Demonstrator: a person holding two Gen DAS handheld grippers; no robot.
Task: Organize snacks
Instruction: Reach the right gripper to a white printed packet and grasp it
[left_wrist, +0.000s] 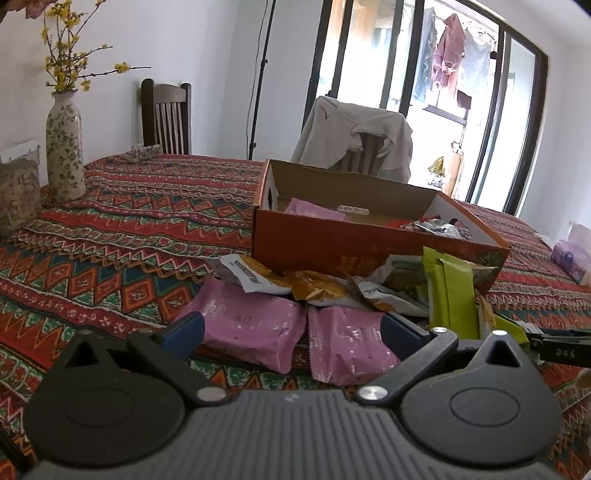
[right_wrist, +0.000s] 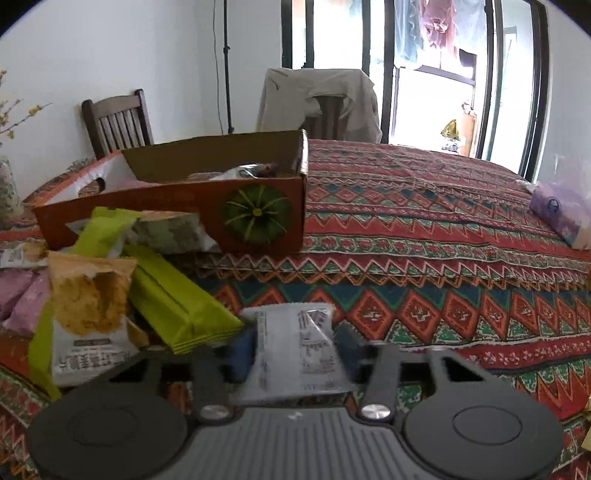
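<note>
- Right gripper (right_wrist: 293, 354) clamps a white printed packet (right_wrist: 295, 350), near the snack pile; edges blurred, so the grip looks firm.
- Left gripper (left_wrist: 293, 332) gapes wide over two pink packets (left_wrist: 255, 328), empty.
- Orange box (left_wrist: 332, 243) sits just beyond.

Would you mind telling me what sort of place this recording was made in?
Most likely a home dining room: a table with a patterned cloth, wooden chairs and laundry drying beyond glass doors.
</note>
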